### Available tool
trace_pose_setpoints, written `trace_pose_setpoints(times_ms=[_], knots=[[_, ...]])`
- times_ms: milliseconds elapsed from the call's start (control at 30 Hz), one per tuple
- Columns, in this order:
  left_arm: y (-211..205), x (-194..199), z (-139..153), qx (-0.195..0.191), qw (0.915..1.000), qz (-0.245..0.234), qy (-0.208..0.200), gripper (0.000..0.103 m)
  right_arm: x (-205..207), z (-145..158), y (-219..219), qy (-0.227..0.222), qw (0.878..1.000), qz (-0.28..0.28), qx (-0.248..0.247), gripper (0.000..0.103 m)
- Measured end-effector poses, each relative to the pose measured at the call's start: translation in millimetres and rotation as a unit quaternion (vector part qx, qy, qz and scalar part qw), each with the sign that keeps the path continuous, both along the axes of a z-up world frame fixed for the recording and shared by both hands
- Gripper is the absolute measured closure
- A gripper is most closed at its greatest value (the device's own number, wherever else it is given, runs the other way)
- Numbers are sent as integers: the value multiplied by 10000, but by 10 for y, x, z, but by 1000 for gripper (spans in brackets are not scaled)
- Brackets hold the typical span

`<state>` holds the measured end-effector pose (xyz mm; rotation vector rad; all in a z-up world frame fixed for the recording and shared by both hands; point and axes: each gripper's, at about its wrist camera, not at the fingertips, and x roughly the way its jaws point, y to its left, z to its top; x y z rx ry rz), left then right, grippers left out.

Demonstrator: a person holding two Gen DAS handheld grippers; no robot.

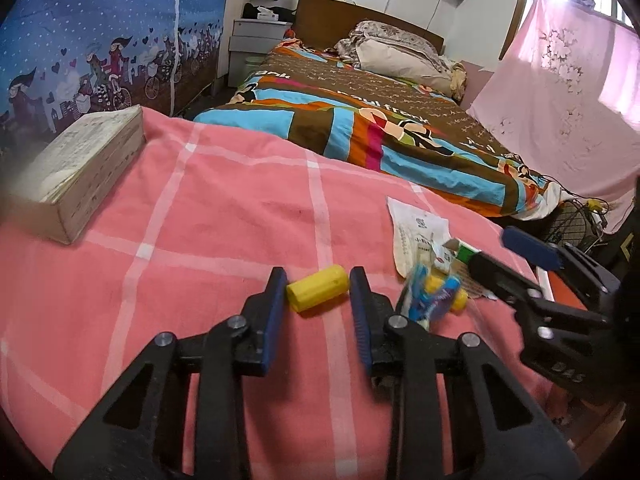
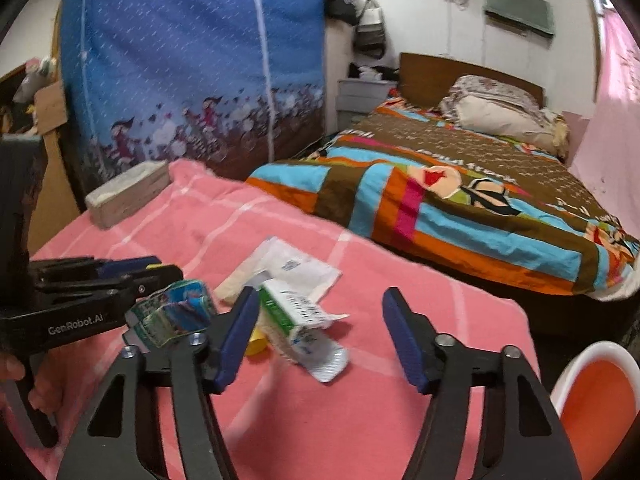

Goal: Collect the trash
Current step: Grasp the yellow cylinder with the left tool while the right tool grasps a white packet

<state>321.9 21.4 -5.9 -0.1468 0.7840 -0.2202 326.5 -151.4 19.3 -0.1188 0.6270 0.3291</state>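
One pink checked cloth (image 1: 224, 208) (bedroom)

**Both grippers are angling downward, side by side**

The left gripper (image 1: 318, 292) is tilting forward and down, and its blue pads (image 1: 276, 312) are pressing on the two ends of a yellow cylinder (image 1: 318, 288). A hand (image 2: 20, 380) is wrapping its fingers around this gripper's black handle. The right gripper (image 2: 320, 320) is pointing down at a similar slant, just to the right of the left one. Its jaws are standing partly apart and are gripping nothing.
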Motion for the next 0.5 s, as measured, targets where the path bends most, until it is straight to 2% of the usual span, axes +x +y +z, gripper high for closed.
trace_pose_setpoints(times_ms=[67, 133, 200, 300, 500], knots=[[-2, -54, 3, 2, 10000, 13, -15, 68, 15, -22, 66, 64, 9999, 125, -78, 53], [4, -85, -4, -18, 10000, 41, -3, 68, 18, -45, 117, 101, 9996, 211, -161, 66], [24, -130, -9, -61, 10000, 75, -6, 68, 11, -60, 153, 112, 9993, 280, -224, 74], [48, -175, -16, -105, 9998, 130, -47, 68, -10, -64, 164, 89, 9992, 306, -248, 81], [131, -264, 8, -274, 9987, 344, -258, 68, -23, -61, 146, 78, 9993, 302, -222, 87]])
